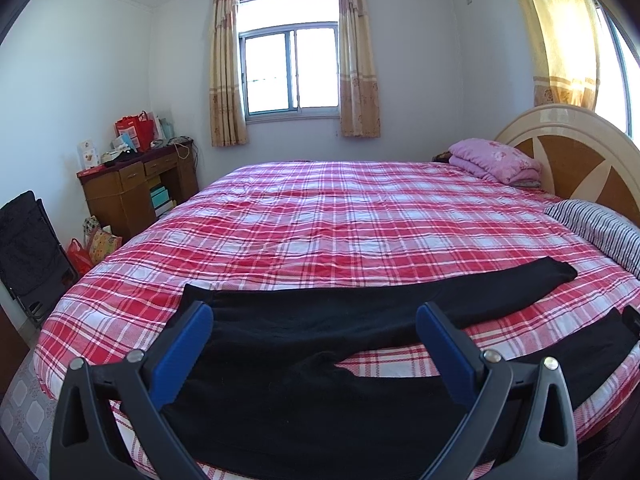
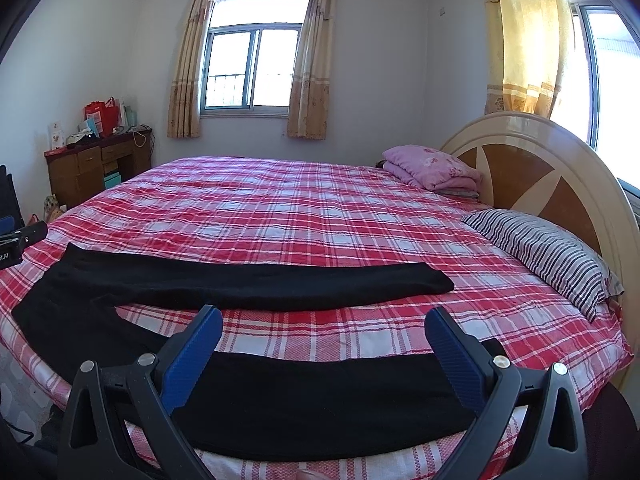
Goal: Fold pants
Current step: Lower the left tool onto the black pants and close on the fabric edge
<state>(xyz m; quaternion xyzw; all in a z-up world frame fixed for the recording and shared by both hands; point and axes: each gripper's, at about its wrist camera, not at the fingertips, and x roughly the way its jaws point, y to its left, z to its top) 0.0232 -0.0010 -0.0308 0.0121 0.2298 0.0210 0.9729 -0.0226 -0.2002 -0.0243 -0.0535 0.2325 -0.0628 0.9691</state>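
The black soft-knit pants (image 2: 240, 280) lie spread on the red plaid bed (image 2: 320, 208), legs toward three o'clock. Left claw (image 1: 314, 320) and right claw (image 2: 324, 324) hover apart, empty. Grip the near leg's edges at waist and hem, and lift evenly onto the far leg.

Black pants (image 2: 248, 280), red-and-white plaid bedspread (image 2: 304, 208), blue gripper pads (image 1: 192, 344), pink quilt (image 1: 496, 158), grey striped pillow (image 2: 540, 248), orange curtains (image 2: 524, 36).

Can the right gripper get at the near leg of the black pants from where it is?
Probably yes: the right gripper is open just above the near leg of the black pants, which lies flat on the plaid bedspread with nothing between.
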